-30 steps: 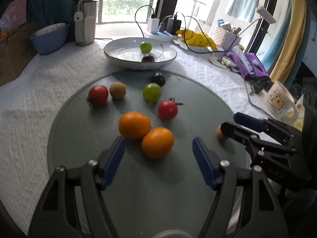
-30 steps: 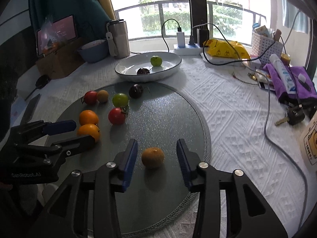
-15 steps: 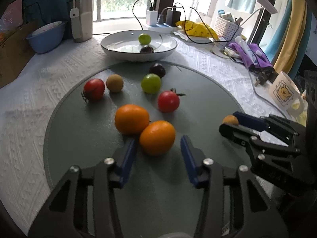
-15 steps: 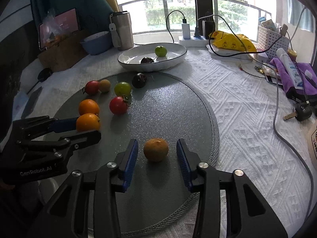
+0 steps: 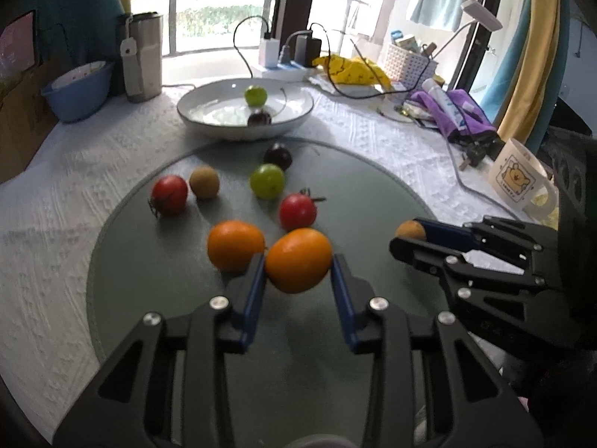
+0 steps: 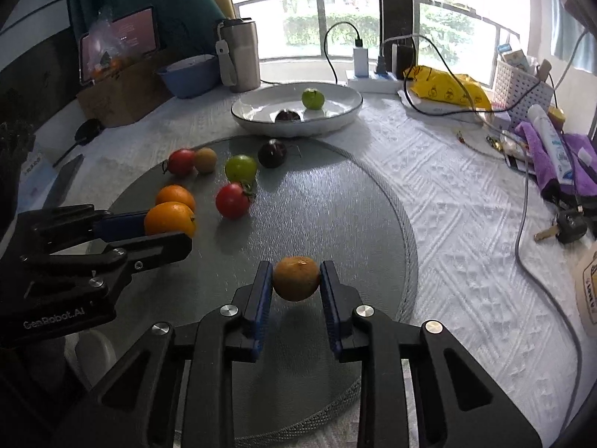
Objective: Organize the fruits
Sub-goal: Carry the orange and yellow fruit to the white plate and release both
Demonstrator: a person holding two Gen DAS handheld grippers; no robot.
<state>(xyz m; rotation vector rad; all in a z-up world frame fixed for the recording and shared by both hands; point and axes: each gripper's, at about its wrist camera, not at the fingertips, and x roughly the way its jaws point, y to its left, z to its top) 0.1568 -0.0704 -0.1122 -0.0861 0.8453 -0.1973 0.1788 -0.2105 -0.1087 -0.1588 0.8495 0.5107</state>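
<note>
My left gripper (image 5: pixel 298 261) is shut on an orange (image 5: pixel 298 259), just above the grey glass mat (image 5: pixel 354 194); it also shows in the right wrist view (image 6: pixel 169 220). My right gripper (image 6: pixel 295 278) is shut on a small brownish orange (image 6: pixel 296 278), lifted slightly. A second orange (image 5: pixel 235 244), two red tomatoes (image 5: pixel 297 211) (image 5: pixel 168 195), a brown fruit (image 5: pixel 204 183), a green fruit (image 5: pixel 266 181) and a dark plum (image 5: pixel 278 155) lie on the mat. The white bowl (image 5: pixel 209 106) behind holds a green fruit (image 5: pixel 255 96) and a dark plum (image 5: pixel 259 118).
A blue bowl (image 5: pixel 76 91) and steel tumbler (image 5: pixel 141 63) stand back left. A power strip with cables (image 5: pixel 283 67), a yellow bag (image 5: pixel 350 71), a white basket (image 5: pixel 408 61), purple cloth (image 5: pixel 466 115) and a mug (image 5: pixel 518 171) crowd the right side.
Both grippers have closed: the left on the near orange, the right on the small brownish orange. Both fruits now sit clamped between the pads.
</note>
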